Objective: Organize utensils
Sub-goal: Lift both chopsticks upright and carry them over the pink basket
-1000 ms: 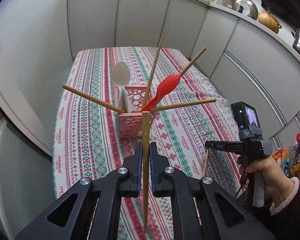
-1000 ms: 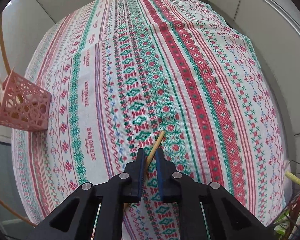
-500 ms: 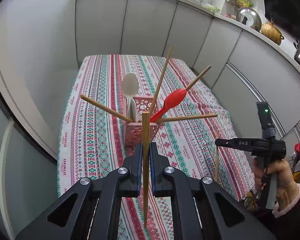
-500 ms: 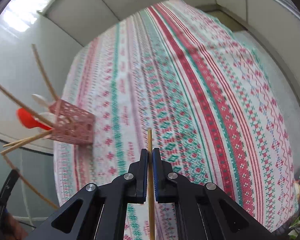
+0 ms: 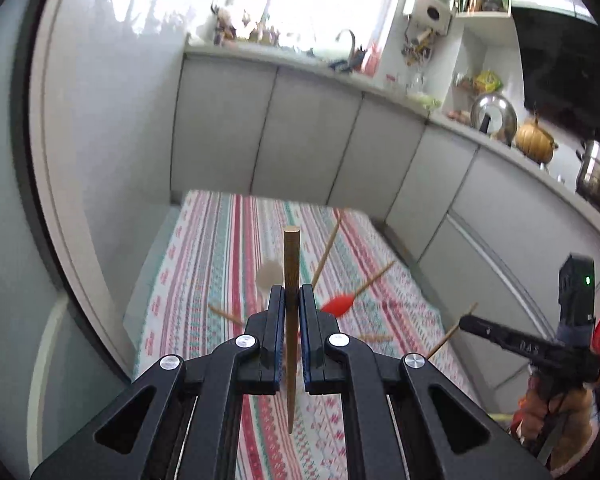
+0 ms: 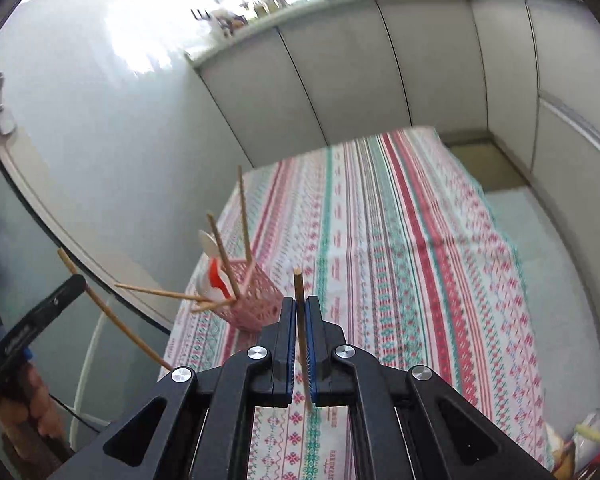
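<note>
both grippers clamp a chopstick above the striped table

at the far left of the right wrist view a person's hand (image 6: 28,408) grips the handle of the left gripper (image 5: 291,300). its jaws are clenched on a wooden chopstick (image 5: 291,280) — the stick stands nearly upright between the pads in the left wrist view, its blunt end above the fingertips and its thin end below them.

further right, on the tablecloth (image 6: 400,240) with its red, green and white stripes, sits the pink lattice basket (image 6: 256,304), near the cloth's left edge. it holds a white spoon (image 6: 209,244), a red spoon (image 6: 216,278) and several chopsticks (image 6: 242,216) that fan out at different angles. in the left wrist view the basket is hidden behind the gripper; only blurred spoon bowls and stick ends show above it.

just right of the basket in the right wrist view, the right gripper (image 6: 300,308) is closed tight on a second chopstick (image 6: 299,284) — upright, tip above the pads, apart from the basket. grey cabinet doors (image 6: 420,60) run behind the table.
</note>
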